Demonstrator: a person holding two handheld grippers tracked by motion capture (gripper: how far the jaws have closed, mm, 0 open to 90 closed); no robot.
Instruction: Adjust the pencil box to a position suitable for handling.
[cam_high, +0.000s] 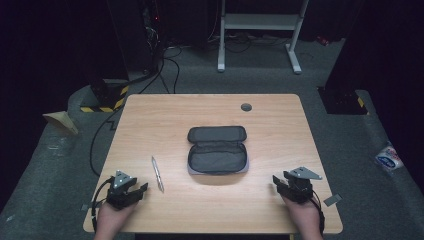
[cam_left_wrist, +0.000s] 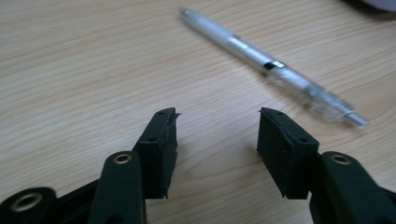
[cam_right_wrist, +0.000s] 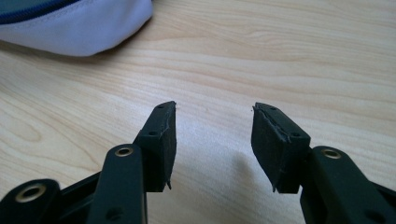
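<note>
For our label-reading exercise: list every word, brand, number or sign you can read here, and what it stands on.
No text can be read.
Pen: dark band with a mark, too blurred to read.
Packet on the floor: blue logo, too small to read.
Pouch: no lettering seen.

Parted fingers (cam_right_wrist: 166, 135), pouch (cam_right_wrist: 79, 28) beyond

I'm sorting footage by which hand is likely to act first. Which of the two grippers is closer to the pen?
The left gripper: the pen lies just beyond its open, empty jaws, left of the pencil case. The right gripper sits across the table.
</note>
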